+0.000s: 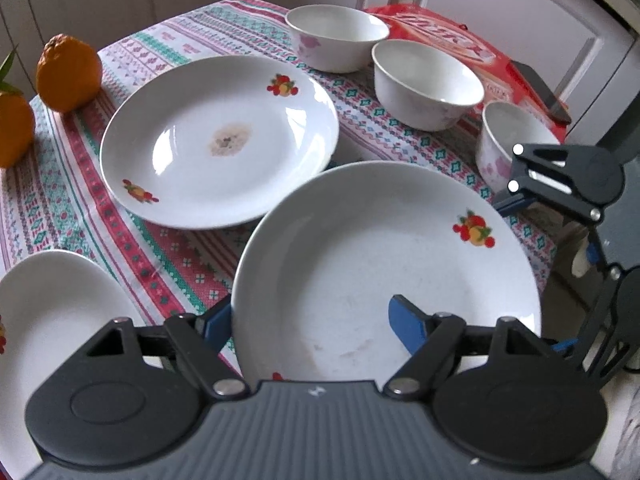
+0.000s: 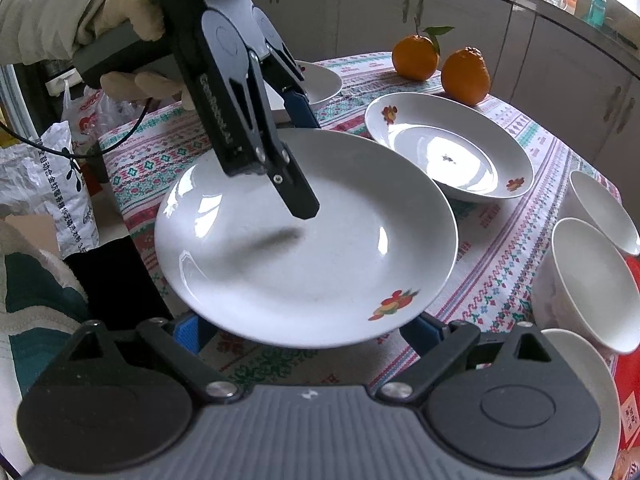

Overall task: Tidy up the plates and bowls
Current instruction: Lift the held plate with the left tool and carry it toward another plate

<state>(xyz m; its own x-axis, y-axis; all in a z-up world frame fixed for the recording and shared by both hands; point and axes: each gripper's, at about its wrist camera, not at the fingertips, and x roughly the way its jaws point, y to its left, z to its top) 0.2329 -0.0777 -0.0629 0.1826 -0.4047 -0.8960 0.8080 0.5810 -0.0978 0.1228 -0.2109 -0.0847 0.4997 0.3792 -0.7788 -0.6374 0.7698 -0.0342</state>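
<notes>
That glazed plate (image 1: 384, 264), just beside the spotted plate (image 1: 218, 142), looks slick and breakable; the half-open left gripper (image 1: 316, 320) straddles its rim.

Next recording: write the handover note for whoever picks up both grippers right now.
Left gripper: open, straddling the rim of the near plate, one finger above its inside, not pinching.
Right gripper: open, fingers wide at that plate's opposite rim, tips hidden beneath it.
Stained plate and third plate lie separately on the tablecloth; three bowls stand apart.
Done: nothing stacked yet.
Left: stack the plates, nest the bowls.
</notes>
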